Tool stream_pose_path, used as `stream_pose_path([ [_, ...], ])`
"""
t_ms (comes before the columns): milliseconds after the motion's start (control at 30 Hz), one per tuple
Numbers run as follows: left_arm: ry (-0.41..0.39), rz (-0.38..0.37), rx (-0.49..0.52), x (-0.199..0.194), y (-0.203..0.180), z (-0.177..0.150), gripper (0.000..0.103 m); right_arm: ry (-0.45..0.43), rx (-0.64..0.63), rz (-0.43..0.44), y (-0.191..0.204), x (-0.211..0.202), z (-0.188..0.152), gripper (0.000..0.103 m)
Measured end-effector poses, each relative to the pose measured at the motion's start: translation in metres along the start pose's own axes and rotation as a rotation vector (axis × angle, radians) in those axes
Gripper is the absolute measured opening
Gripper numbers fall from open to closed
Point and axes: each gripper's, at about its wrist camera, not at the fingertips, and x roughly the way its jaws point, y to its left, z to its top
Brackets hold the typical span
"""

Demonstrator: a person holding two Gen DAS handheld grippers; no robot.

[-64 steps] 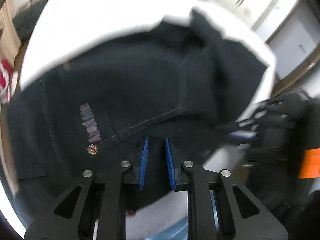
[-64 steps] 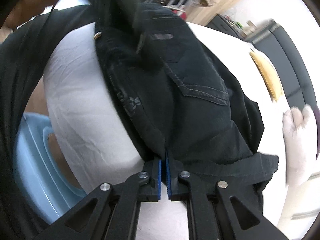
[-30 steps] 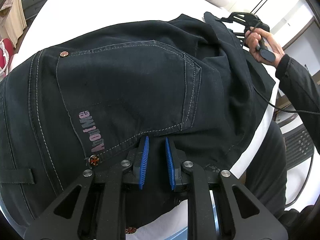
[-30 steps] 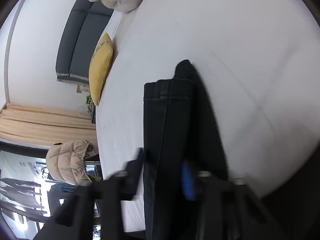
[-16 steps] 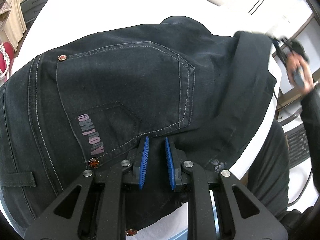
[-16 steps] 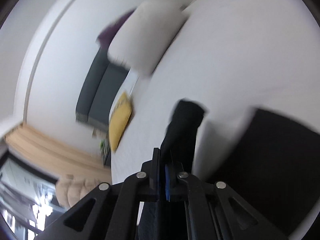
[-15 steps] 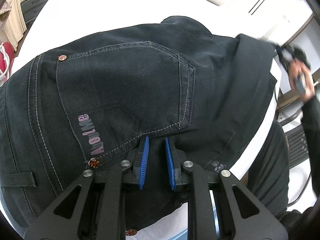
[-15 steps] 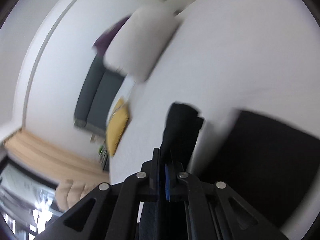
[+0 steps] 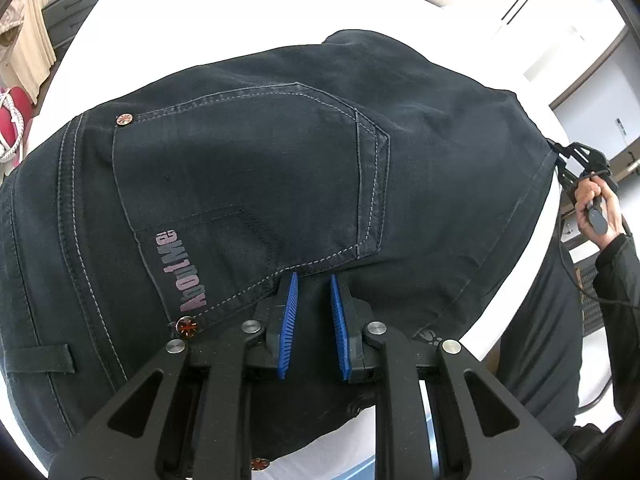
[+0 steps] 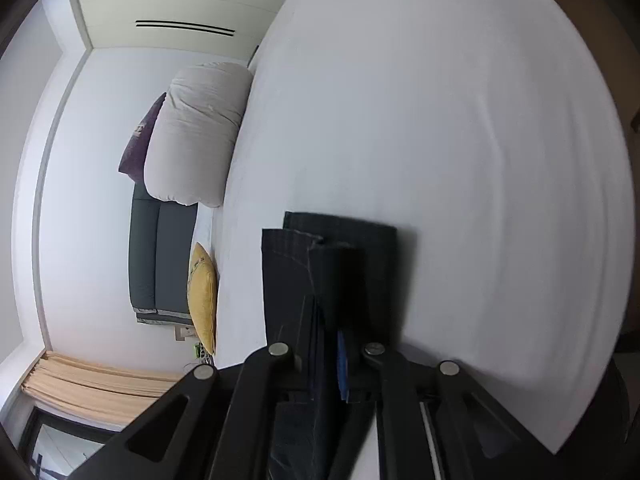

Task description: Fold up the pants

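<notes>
Dark denim pants (image 9: 248, 168) lie spread on the white bed (image 9: 208, 20), back pocket with pink lettering facing up. My left gripper (image 9: 314, 320) hovers open just over the seat of the pants, below the pocket, holding nothing. My right gripper (image 10: 328, 344) is shut on the pant leg ends (image 10: 320, 264), whose hems stick out past the fingers over the bed sheet (image 10: 460, 160). In the left wrist view the right gripper (image 9: 576, 164) and the hand holding it sit at the far right edge of the pants.
A white pillow (image 10: 196, 136), a purple cushion (image 10: 140, 144) and a yellow cushion (image 10: 202, 300) lie at the head of the bed by a dark headboard (image 10: 160, 264). The person's dark-clothed body (image 9: 560, 320) stands at the bed's right edge.
The right gripper has carried the leg ends out to the right, pulling the legs flat. The left gripper has stayed open over the seat of the pants.
</notes>
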Motion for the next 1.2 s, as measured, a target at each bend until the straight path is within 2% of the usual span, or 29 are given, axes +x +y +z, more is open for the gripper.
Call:
stream_pose_path([
  [100,0.001,-0.001,-0.007,0.000,-0.001,0.001,0.017,-0.006,0.011,-0.014,-0.005,0.001,0.006,0.005],
  [300,-0.004,-0.014,-0.036,-0.004,0.003,-0.002,0.017,-0.031,-0.004,-0.057,-0.005,-0.003,0.012,0.003],
  [467,0.004,0.002,-0.024,-0.005,0.001,0.001,0.017,-0.034,-0.018,-0.079,-0.012,-0.009,0.017,0.003],
  [867,-0.028,-0.037,-0.039,-0.011,0.010,-0.002,0.017,-0.069,-0.012,-0.086,-0.021,-0.022,0.015,0.003],
  [967,-0.040,-0.060,-0.054,-0.013,0.016,-0.005,0.017,-0.066,0.001,-0.082,-0.028,-0.020,0.015,0.002],
  [1067,-0.050,-0.076,-0.073,-0.014,0.023,-0.008,0.017,-0.039,-0.043,-0.068,-0.029,-0.015,0.018,0.000],
  [1133,-0.052,-0.076,-0.077,-0.016,0.026,-0.009,0.017,-0.012,-0.046,-0.036,-0.029,-0.022,0.020,0.005],
  [1167,-0.052,-0.075,-0.080,-0.016,0.026,-0.010,0.017,-0.023,-0.069,-0.053,-0.022,-0.032,0.020,0.016],
  [1200,-0.053,-0.074,-0.082,-0.016,0.026,-0.010,0.017,-0.071,-0.105,-0.099,-0.015,-0.044,0.019,0.029],
])
